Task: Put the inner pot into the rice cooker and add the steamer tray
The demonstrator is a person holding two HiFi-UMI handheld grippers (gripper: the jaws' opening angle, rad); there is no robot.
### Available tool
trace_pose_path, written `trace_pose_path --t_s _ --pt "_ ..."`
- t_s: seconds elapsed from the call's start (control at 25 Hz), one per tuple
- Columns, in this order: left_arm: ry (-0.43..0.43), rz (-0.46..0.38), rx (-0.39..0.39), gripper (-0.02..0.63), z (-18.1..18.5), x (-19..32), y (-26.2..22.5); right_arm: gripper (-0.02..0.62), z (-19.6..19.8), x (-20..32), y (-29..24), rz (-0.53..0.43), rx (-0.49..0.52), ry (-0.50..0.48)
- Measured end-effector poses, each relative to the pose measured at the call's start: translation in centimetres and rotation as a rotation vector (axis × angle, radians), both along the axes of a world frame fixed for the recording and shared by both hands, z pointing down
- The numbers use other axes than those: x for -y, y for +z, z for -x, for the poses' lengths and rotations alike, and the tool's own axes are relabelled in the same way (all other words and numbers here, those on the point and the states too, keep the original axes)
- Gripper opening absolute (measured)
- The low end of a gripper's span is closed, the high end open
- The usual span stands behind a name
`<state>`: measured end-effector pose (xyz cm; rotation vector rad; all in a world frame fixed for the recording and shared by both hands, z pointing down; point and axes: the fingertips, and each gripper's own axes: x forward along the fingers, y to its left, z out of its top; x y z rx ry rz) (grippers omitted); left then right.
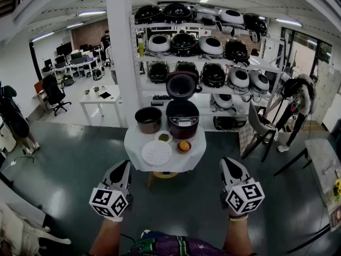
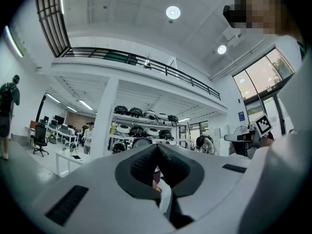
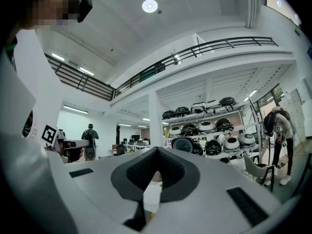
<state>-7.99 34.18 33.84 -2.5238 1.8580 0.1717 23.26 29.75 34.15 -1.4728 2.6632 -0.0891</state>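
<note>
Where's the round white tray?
In the head view, the round white steamer tray lies at the front of the white-clothed table, left of the small orange bowl.

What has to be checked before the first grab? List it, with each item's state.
1. Rice cooker lid raised: ok.
2. Cooker cavity free for the pot: cannot tell, the inside is too dark in the head view.
3. Inner pot upright on the table, left of the cooker and apart from it: ok.
4. Steamer tray flat at the table's front, nothing on it: ok.
5. Left gripper ready to grasp: not ok, jaws shut and empty, well short of the table.
6. Right gripper ready to grasp: not ok, jaws shut and empty, also short of the table.
</note>
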Motion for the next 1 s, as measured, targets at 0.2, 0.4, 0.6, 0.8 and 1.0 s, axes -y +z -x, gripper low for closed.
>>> trace_pose_path --t_s 0.2,0.4,0.6,0.8,1.0 --pt "-0.015 -0.003 0.012 0.020 0.0 -0.2 0.1 0.005 -0.2 -0.1 -0.1 -0.004 0.002 -0.006" --pt "-0.017 -0.001 0.008 0.020 0.2 -0.3 0.2 0.005 -0.4 -0.2 -0.1 -0.006 0.000 -0.002" --pt "-0.019 -0.001 0.006 0.021 0.7 -0.3 0.2 0.006 0.1 -0.4 -0.1 -0.003 0.023 -0.023" --pt "-0.026 0.006 0.004 0.020 1.0 -0.5 0.4 0.005 0.2 -0.5 -0.3 -0.001 0.052 -0.042" --pt "-0.033 0.010 0.012 0.020 1.0 -1.0 0.2 0.005 0.0 -0.4 -0.5 0.002 0.066 -0.054"
